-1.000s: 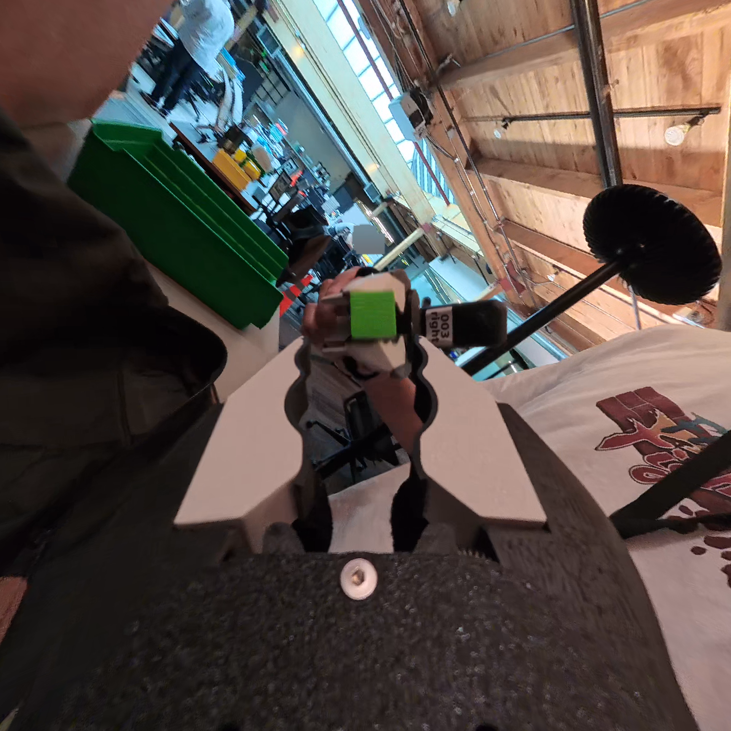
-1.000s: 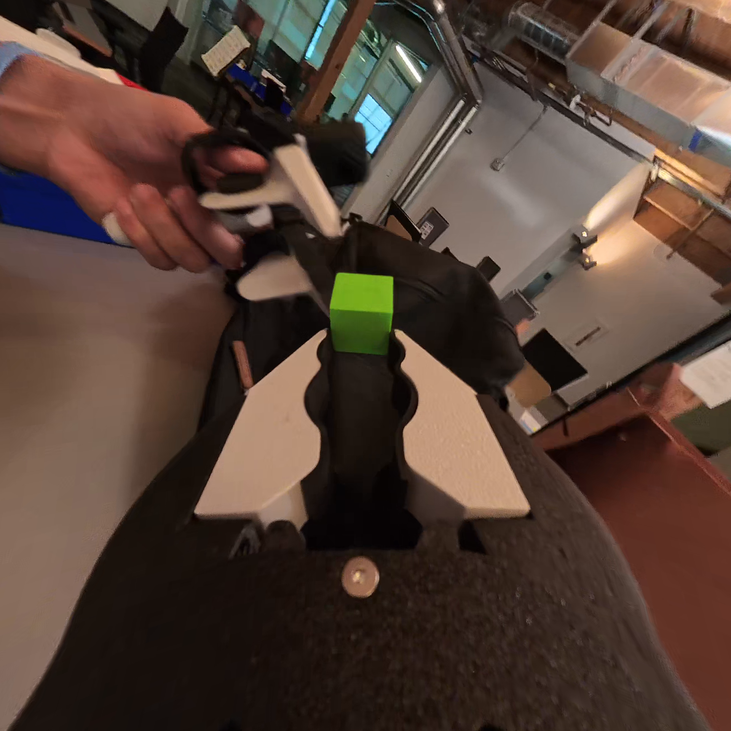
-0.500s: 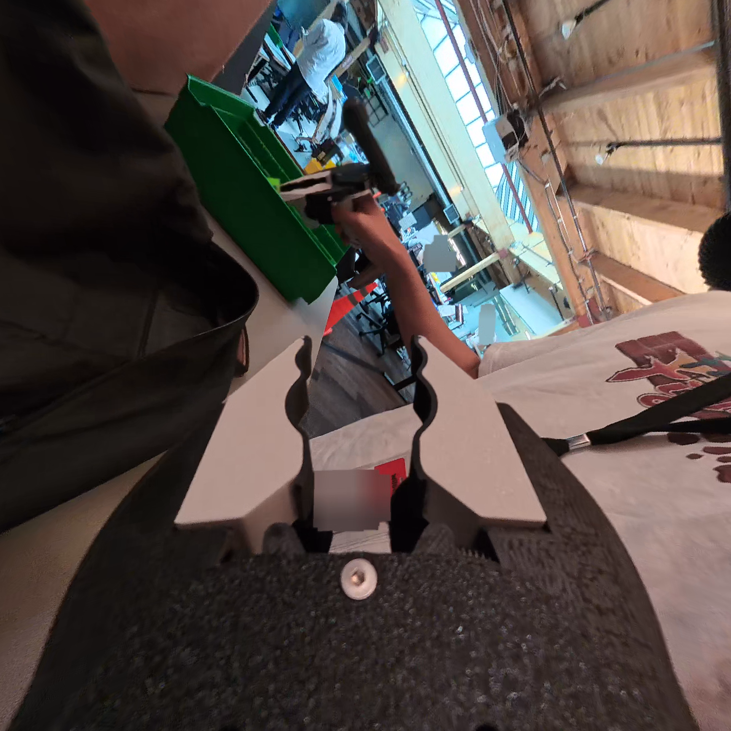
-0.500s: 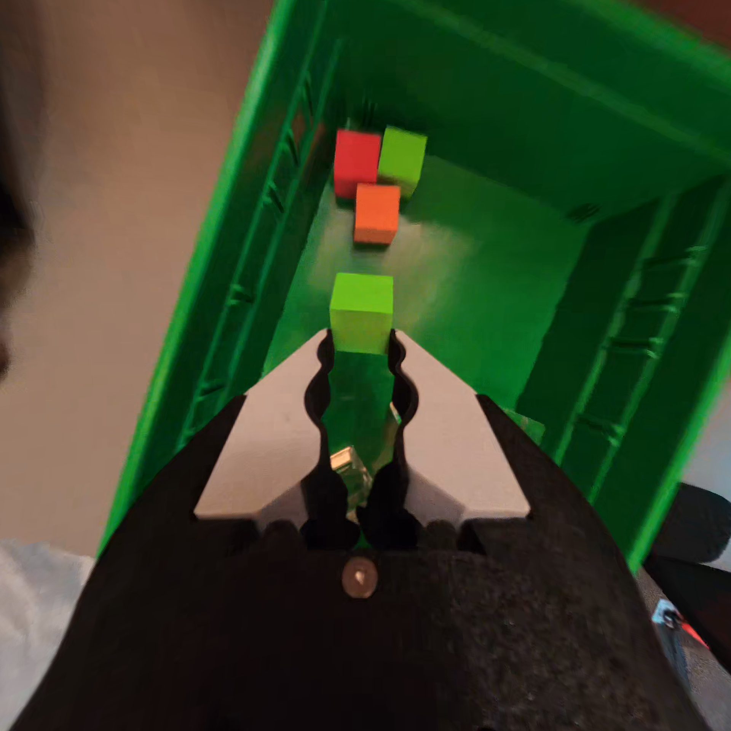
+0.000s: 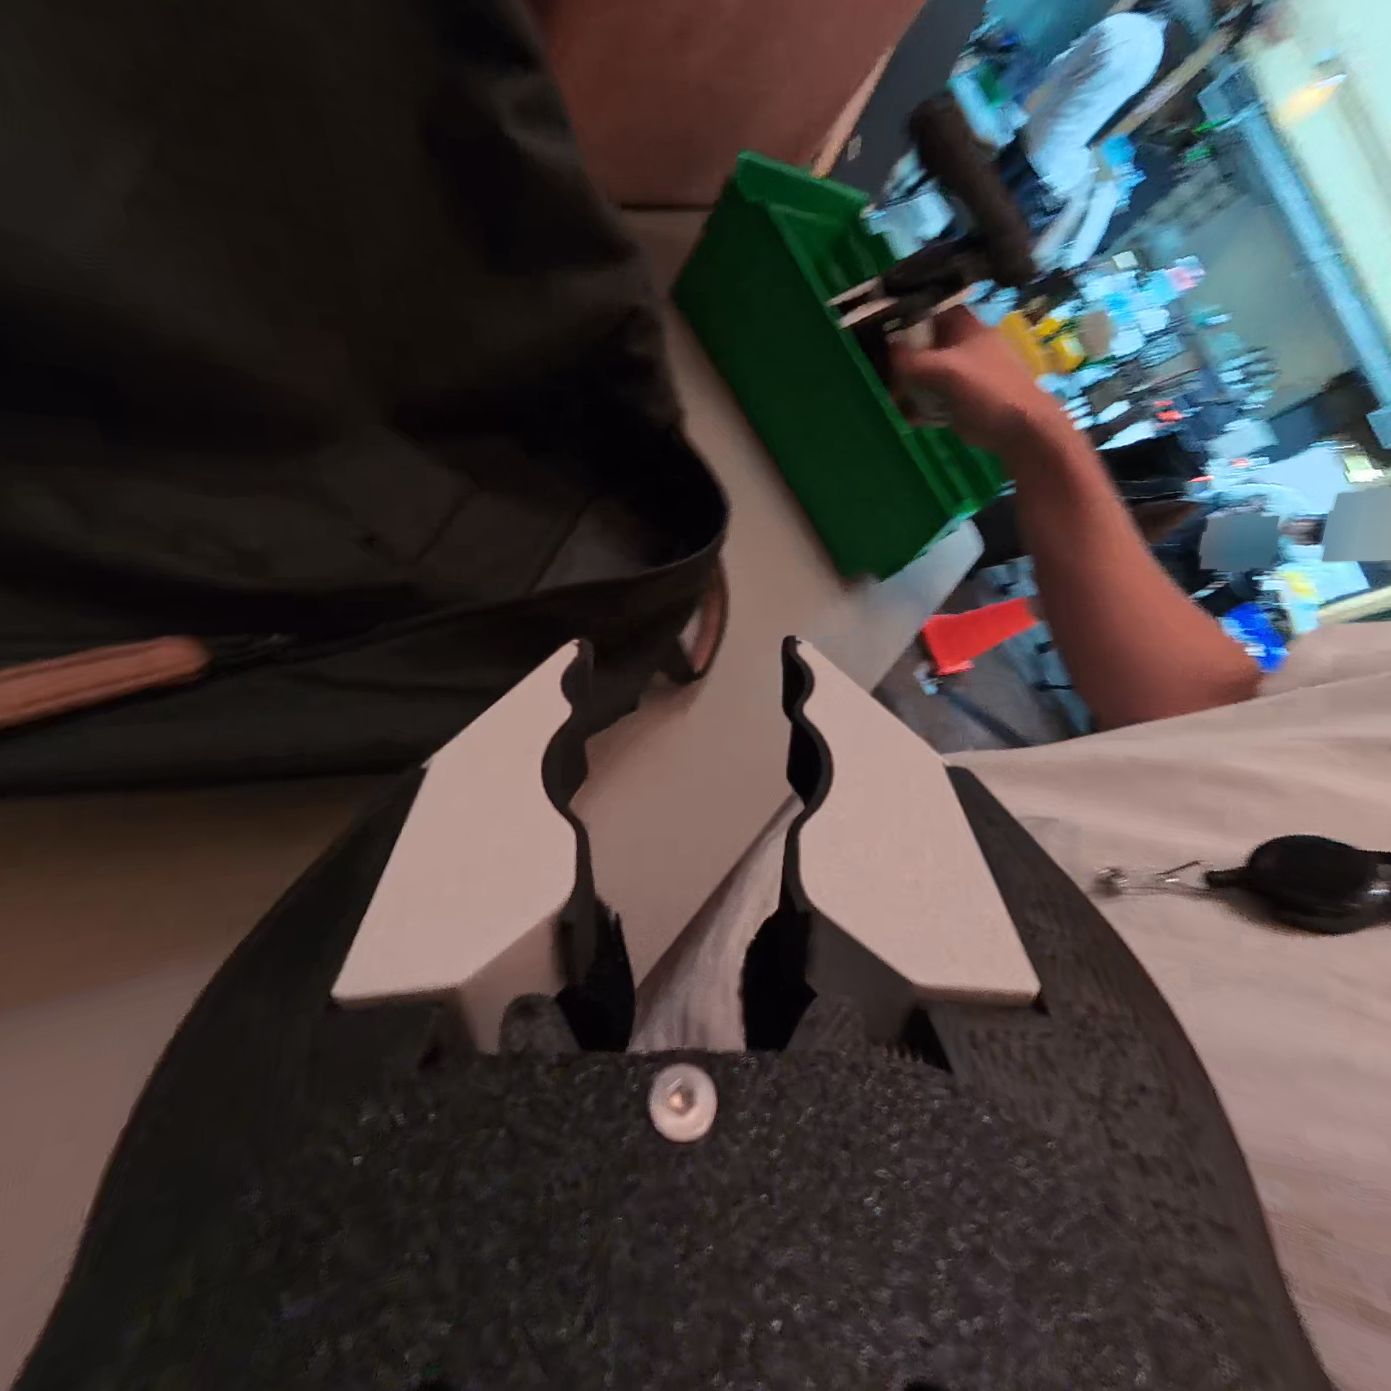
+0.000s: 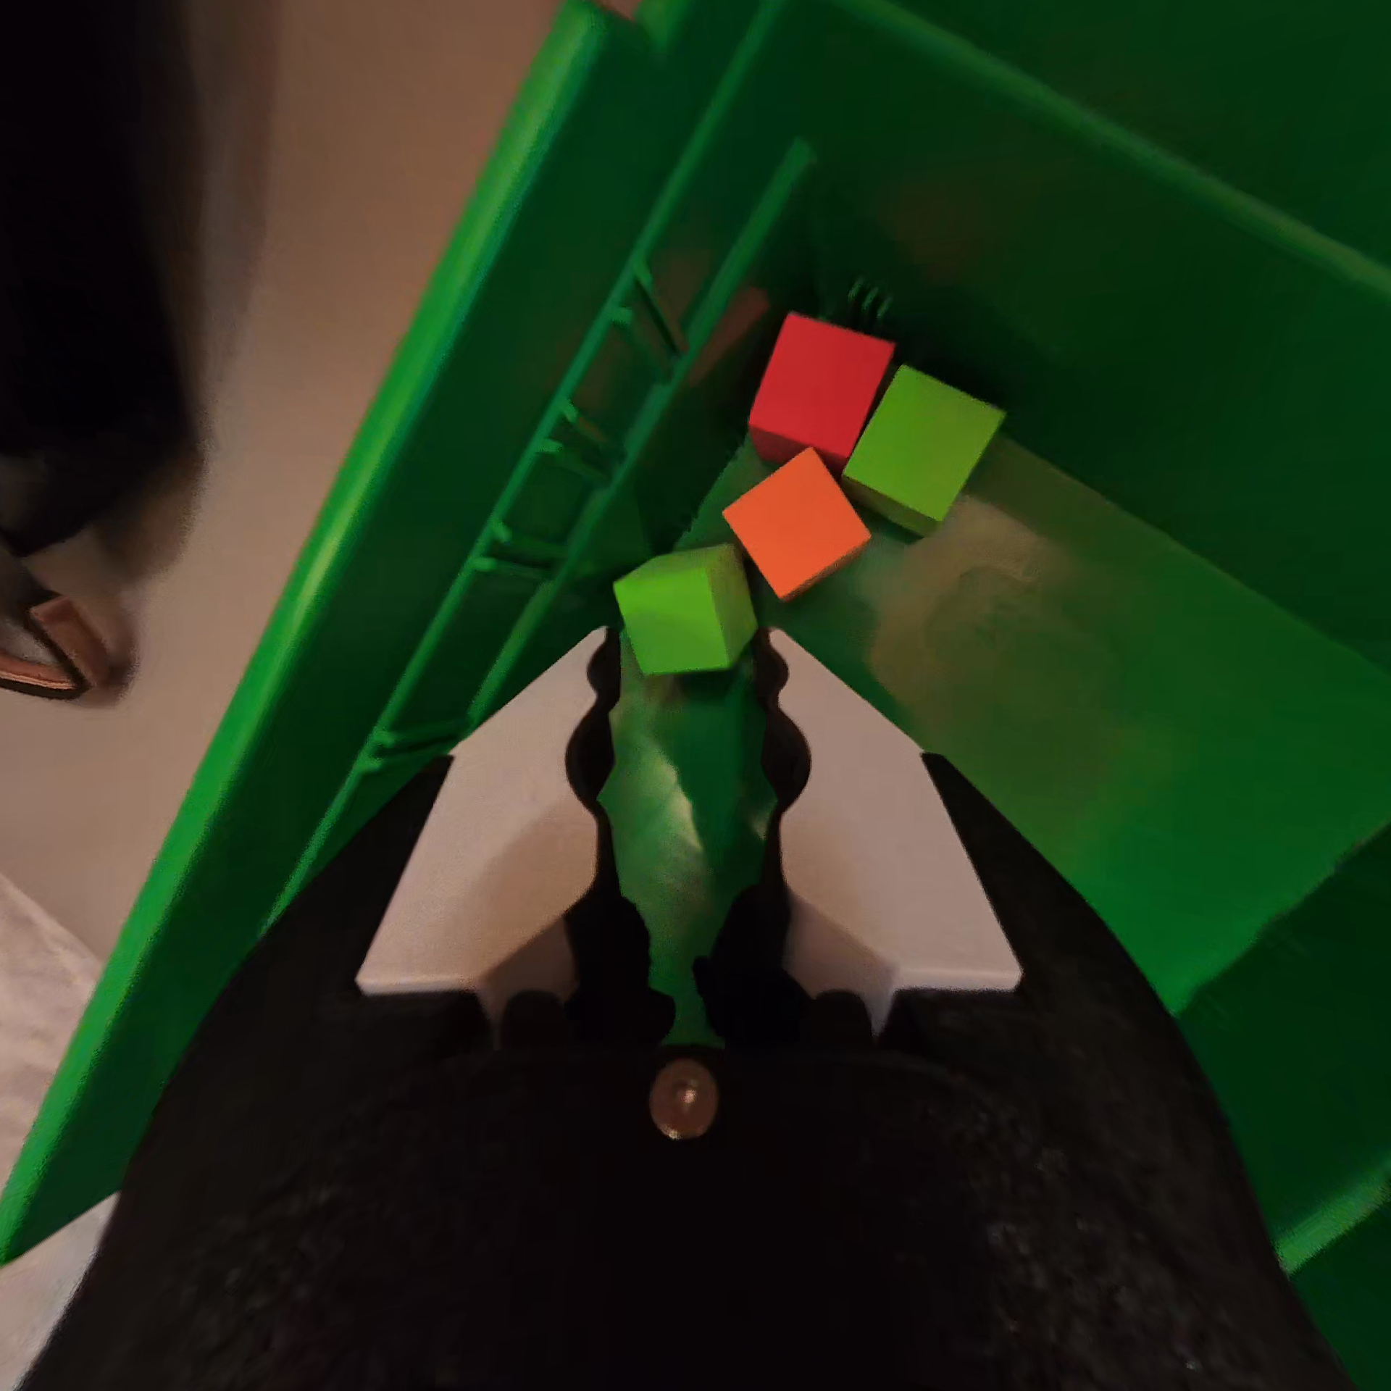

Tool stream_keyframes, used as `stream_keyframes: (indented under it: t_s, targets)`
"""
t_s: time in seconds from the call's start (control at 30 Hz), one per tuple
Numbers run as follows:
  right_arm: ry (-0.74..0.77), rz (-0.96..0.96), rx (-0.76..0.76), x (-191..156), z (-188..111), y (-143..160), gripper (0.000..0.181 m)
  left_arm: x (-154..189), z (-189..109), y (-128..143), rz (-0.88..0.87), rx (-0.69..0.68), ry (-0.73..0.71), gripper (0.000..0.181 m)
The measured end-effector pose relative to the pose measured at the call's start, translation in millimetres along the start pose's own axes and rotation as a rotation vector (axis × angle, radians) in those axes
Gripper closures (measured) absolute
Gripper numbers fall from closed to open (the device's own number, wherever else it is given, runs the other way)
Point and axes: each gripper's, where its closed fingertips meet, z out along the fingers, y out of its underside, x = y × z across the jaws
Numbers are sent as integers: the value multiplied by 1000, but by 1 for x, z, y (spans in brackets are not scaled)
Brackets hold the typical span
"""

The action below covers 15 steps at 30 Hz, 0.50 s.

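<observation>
Lime-green cube (image 6: 683, 610) seen tilted at right gripper (image 6: 686, 647) tips inside green bin (image 6: 467, 421); clamped or released cannot be told. Left gripper (image 5: 681, 655) held apart, empty, beside black bag (image 5: 301, 376).

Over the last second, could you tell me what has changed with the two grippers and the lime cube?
The right gripper carried the lime cube from beside the black bag into the green bin, lowering it next to the orange cube. The cube now sits tilted at the fingertips; whether it is let go is unclear. The left gripper stayed open and empty; the red cube and second lime cube stayed put.
</observation>
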Motion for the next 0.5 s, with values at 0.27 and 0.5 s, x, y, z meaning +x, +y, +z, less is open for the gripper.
stream_keyframes:
  t_s: [0.27,0.5]
  targets:
    - [43,-31,624,-38,-105,-26,122,-32,-20,19,78,-18,-223,130]
    - [246,9,652,-100,-129,-12,128,-70,-44,22,161,-28,-353,130]
